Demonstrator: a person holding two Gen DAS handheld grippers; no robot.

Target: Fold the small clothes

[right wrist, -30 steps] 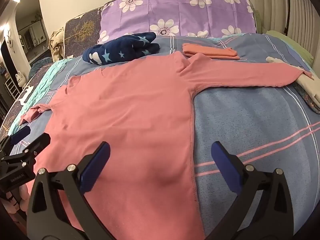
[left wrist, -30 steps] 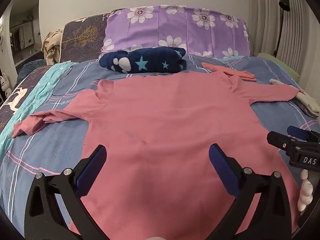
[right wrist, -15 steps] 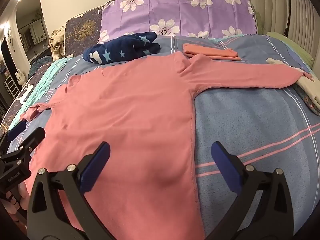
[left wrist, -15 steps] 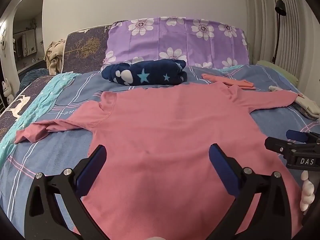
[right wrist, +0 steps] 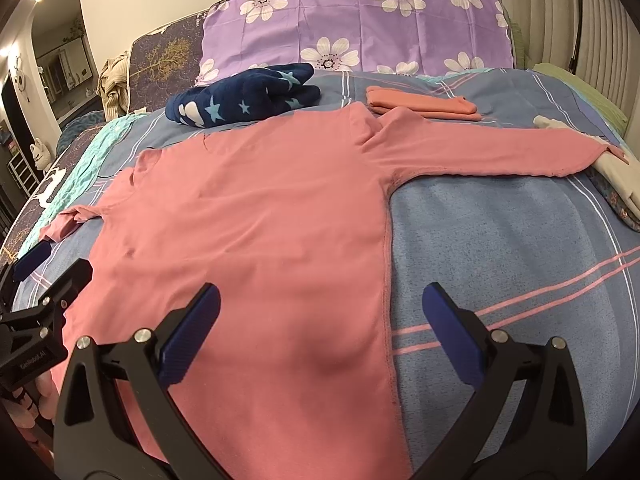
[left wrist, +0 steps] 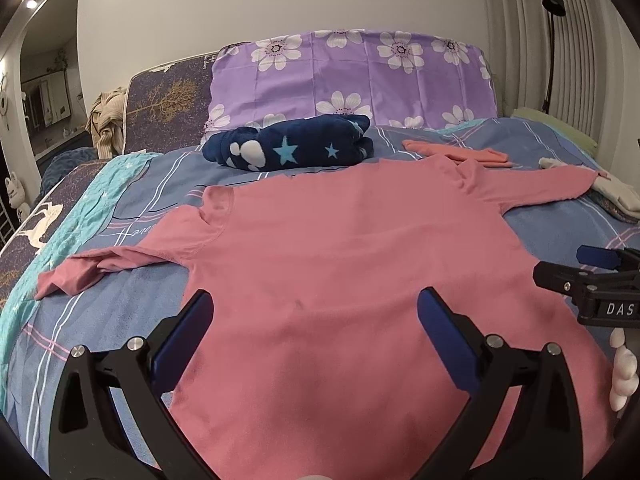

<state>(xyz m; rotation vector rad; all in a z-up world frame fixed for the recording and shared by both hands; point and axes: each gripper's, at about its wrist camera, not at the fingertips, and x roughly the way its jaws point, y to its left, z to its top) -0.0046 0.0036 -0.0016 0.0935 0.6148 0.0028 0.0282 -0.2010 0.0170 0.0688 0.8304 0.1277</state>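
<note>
Your pink shirt [left wrist: 340,264] lies flat on the bed [right wrist: 500,232], sleeves spread — the navy star blanket [left wrist: 292,148] just beyond its collar, a folded orange garment [right wrist: 420,105] beside its right shoulder. Your left gripper [left wrist: 312,320] and right gripper [right wrist: 320,312] both gape wide above the shirt's lower part — holding nothing.

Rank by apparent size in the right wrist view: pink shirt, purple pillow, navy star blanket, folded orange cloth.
1. pink shirt, though nearness inflates it
2. purple pillow
3. navy star blanket
4. folded orange cloth
</note>
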